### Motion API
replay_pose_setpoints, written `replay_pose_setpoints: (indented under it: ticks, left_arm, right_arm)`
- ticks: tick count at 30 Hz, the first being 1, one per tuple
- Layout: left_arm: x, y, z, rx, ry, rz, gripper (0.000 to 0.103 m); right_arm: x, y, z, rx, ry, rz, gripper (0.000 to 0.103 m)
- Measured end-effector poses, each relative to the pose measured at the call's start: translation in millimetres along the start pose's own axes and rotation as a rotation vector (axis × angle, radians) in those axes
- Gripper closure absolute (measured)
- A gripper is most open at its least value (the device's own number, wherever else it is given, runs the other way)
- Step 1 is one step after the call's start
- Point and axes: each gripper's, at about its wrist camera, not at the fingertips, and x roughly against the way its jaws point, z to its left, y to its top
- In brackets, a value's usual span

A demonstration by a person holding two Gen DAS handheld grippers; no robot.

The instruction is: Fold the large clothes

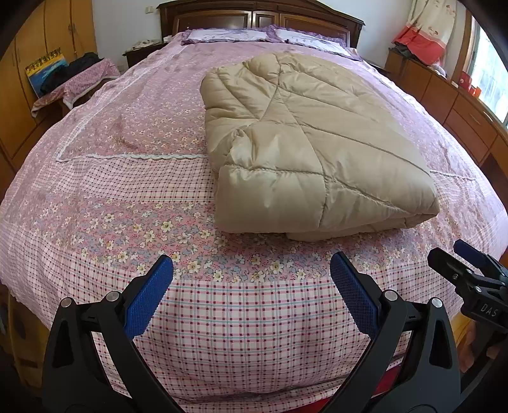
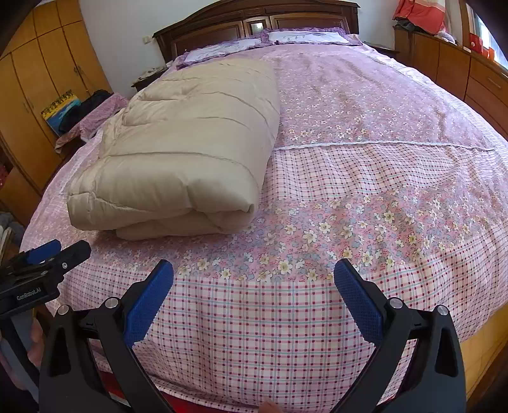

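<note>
A beige quilted down garment (image 1: 311, 146) lies folded into a thick bundle on the bed; it also shows in the right wrist view (image 2: 187, 152) at the left. My left gripper (image 1: 250, 270) is open and empty, held over the bed's foot, short of the bundle. My right gripper (image 2: 254, 273) is open and empty, over the foot of the bed to the right of the bundle. Each gripper shows at the edge of the other's view: the right gripper (image 1: 457, 257) and the left gripper (image 2: 60, 251).
The bed has a pink floral and checked cover (image 1: 133, 203). Pillows (image 1: 228, 34) lie by the dark wooden headboard (image 1: 260, 16). Wooden wardrobes (image 1: 38, 47) stand at the left, a low wooden dresser (image 1: 460, 108) at the right, and a cloth-covered bedside stand (image 1: 79, 82) at the left.
</note>
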Motion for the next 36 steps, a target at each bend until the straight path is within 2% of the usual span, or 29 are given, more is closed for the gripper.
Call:
replay_pose_setpoints:
  ticks: [36]
  left_arm:
    - [0.5,-1.3,-13.3,-0.008,-0.008,0.012,0.005]
  right_arm:
    - [-0.1,-2.8,-1.9,-0.003,0.014,0.001,0.006]
